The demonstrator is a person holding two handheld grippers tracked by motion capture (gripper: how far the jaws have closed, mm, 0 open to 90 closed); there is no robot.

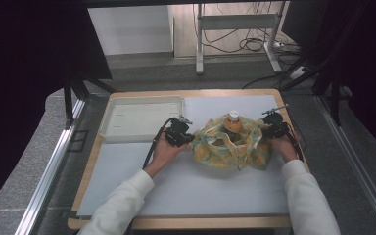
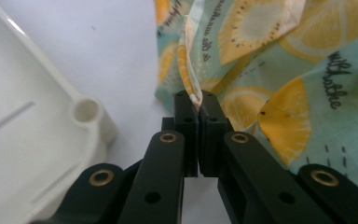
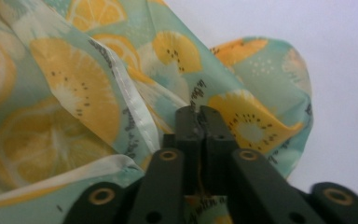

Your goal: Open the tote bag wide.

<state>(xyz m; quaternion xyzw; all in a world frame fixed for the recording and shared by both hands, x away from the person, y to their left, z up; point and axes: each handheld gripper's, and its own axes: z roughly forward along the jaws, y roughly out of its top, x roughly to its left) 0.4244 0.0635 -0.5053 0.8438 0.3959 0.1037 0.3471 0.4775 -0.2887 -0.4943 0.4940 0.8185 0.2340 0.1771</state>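
Two edges of the lemon-print bag [image 1: 227,147] are pinched: one by the left gripper [image 2: 196,100], one by the right gripper [image 3: 200,114]; a bottle [image 1: 232,122] is stood inside, beside a white tray [image 1: 142,117].

High view overlooks table; gripper views closely share the bag [image 2: 279,70].

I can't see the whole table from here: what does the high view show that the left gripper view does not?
High view alone: a bottle standing in the bag, and the right tool at the bag's far side. Left gripper view alone: the left tool shut on the bag's edge, seen close. Both: the fruit-print bag and the white tray.
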